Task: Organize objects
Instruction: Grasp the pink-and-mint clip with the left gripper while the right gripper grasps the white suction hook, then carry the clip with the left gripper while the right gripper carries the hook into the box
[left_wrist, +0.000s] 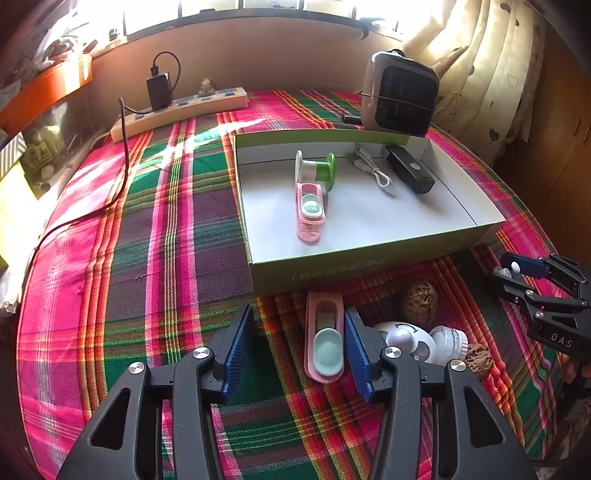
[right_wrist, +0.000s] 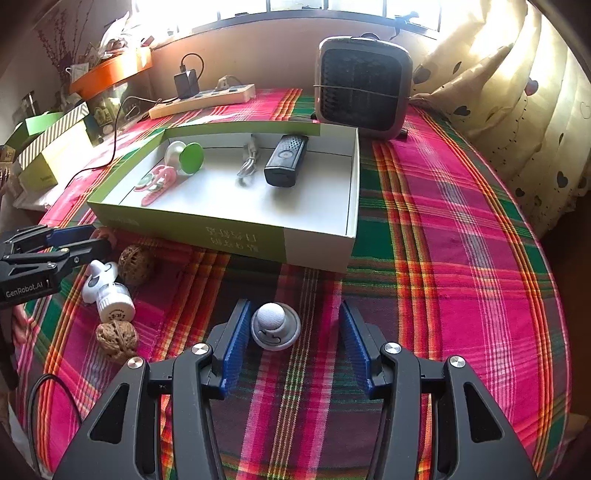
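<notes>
A green-and-white box on the plaid cloth holds a pink case, a green spool, a white cable and a black device. My left gripper is open around a second pink case with a teal piece, which lies on the cloth against the right finger. My right gripper is open; a grey disc with a white ball sits between the fingers, near the left one.
Two walnuts and a white bottle-like object lie on the cloth left of the right gripper. A fan heater and a power strip stand behind the box. Curtains hang at right.
</notes>
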